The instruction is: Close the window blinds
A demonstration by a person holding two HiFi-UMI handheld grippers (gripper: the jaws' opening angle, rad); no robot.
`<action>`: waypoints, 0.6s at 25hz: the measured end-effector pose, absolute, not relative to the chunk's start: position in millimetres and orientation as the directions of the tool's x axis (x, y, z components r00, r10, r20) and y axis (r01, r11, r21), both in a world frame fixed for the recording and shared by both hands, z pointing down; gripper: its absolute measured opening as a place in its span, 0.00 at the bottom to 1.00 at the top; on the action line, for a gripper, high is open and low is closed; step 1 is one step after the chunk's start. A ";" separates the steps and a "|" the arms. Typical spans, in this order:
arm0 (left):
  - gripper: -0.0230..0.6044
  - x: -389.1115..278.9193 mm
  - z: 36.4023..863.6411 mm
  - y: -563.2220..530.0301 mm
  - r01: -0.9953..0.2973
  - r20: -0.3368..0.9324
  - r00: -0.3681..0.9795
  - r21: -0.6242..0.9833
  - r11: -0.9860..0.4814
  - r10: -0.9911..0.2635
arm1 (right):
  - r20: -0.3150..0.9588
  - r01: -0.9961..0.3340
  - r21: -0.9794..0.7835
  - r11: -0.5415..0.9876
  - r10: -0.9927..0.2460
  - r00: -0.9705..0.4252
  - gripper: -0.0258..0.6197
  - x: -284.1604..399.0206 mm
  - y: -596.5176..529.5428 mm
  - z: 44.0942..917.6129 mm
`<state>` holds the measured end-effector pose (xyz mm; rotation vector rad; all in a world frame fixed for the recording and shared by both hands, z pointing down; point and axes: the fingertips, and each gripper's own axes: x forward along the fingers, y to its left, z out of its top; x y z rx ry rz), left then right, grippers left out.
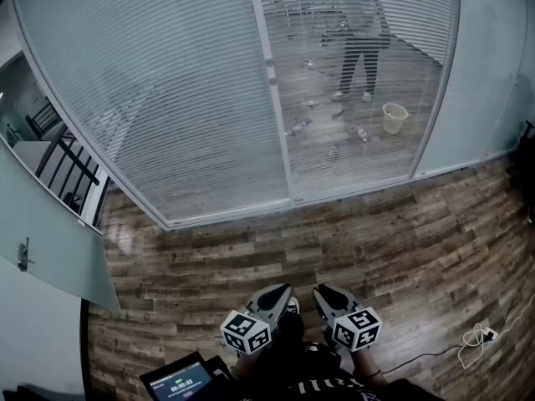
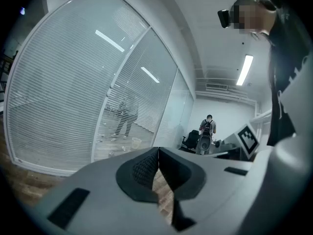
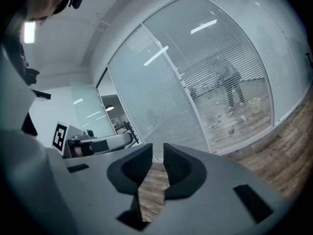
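Nearest, low over the floor's near edge, side by side: left gripper (image 1: 282, 291) (image 2: 157, 153) with jaws pressed tip to tip on nothing; right gripper (image 1: 323, 291) (image 3: 156, 153) with jaws a narrow slit apart, empty. Both matte grey, with ribbed black pads and a marker cube on each. Just left of them, a small lit screen (image 1: 180, 383). Off right, a pale coiled cable (image 1: 476, 337) on brown wood-plank floor (image 1: 376, 232). Beyond bare planks, well apart from both grippers: thin horizontal window blinds (image 1: 159, 98) behind white-framed glass. Left pane milky, slats turned shut. Right pane (image 1: 359, 140) slats tilted open, showing a person (image 1: 359, 40) and a pale bucket (image 1: 394, 117) behind.
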<state>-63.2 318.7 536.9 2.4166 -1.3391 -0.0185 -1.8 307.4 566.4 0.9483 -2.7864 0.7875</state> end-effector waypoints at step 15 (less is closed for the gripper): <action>0.04 -157.6 527.7 82.6 -0.830 0.099 0.515 0.305 -0.467 -0.851 | 0.253 -0.603 -0.391 0.695 -0.549 -0.797 0.16 -79.3 79.5 560.4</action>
